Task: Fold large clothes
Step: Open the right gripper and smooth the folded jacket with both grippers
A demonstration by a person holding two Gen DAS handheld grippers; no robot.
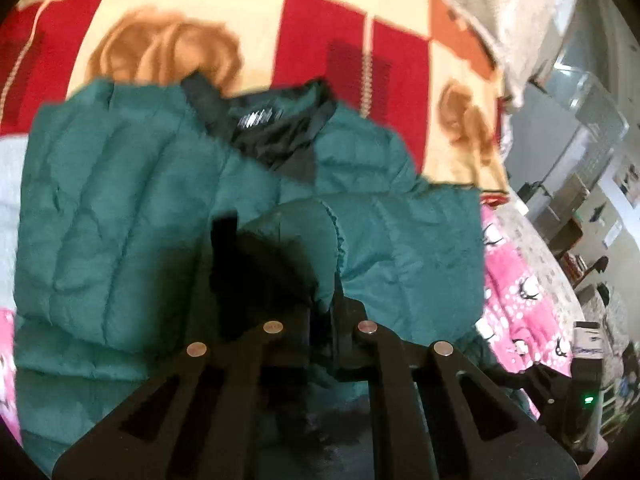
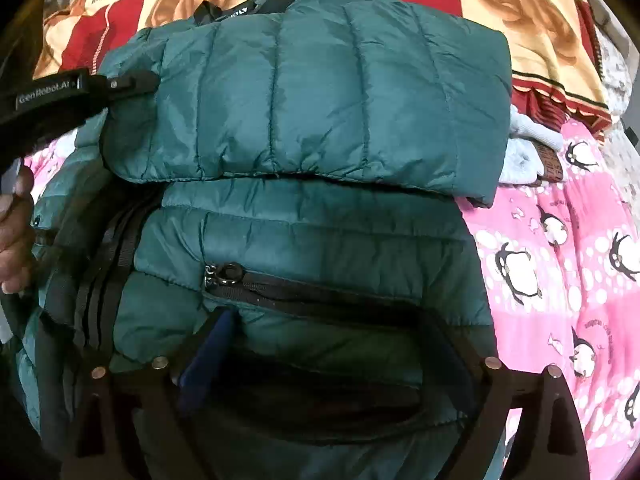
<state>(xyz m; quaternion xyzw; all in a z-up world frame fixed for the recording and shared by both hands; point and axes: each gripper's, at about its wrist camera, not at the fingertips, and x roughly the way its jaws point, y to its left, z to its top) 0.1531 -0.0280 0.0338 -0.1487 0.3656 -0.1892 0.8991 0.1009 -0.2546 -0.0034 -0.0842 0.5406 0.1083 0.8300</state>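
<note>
A teal quilted puffer jacket (image 1: 120, 200) with a black collar lining (image 1: 272, 132) lies on a bed. It fills the right wrist view (image 2: 320, 100), with one part folded over the body and a zipped pocket (image 2: 304, 284) below. My left gripper (image 1: 280, 264) is shut on a fold of the jacket's sleeve cuff (image 1: 308, 236). It also shows at the left of the right wrist view (image 2: 132, 82), touching the folded part's edge. My right gripper (image 2: 340, 340) is open, its fingers (image 2: 216, 344) wide apart over the jacket's lower edge.
A red, cream and orange rose-patterned blanket (image 1: 320, 20) lies beyond the jacket. A pink penguin-print sheet (image 2: 560, 260) lies to the right. A person's hand (image 2: 12, 232) shows at the left edge. Room furniture (image 1: 580, 140) stands off the bed's right side.
</note>
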